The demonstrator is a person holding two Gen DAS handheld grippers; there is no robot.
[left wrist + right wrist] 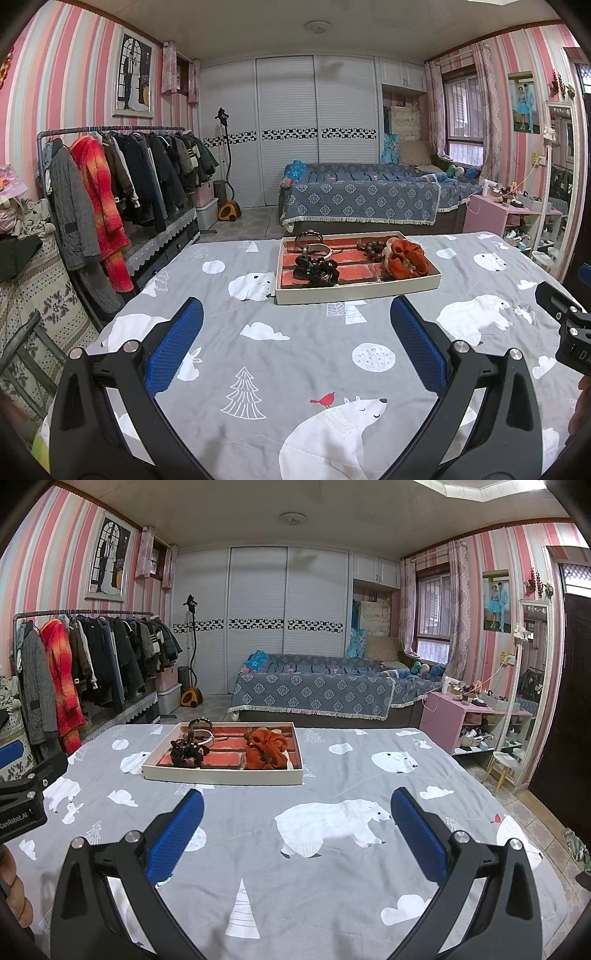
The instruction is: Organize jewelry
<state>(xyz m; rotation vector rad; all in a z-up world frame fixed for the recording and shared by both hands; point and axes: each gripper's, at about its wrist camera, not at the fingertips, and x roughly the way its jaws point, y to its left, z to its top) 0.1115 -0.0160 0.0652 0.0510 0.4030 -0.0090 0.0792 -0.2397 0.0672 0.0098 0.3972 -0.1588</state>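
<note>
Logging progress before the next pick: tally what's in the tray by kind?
Orange scrunchies: 1
Dark scrunchies: 1
White bangles: 1
Dark bracelets: 1
Brown bead strings: 1
Total: 5 clearly visible in the tray; smaller pieces may be hidden.

Before you, a bed [295,354] spread with a grey quilt printed with polar bears, pine trees and clouds carries a shallow cream tray [354,293] lined in red, set toward the far edge, slightly askew on the cover.
</note>
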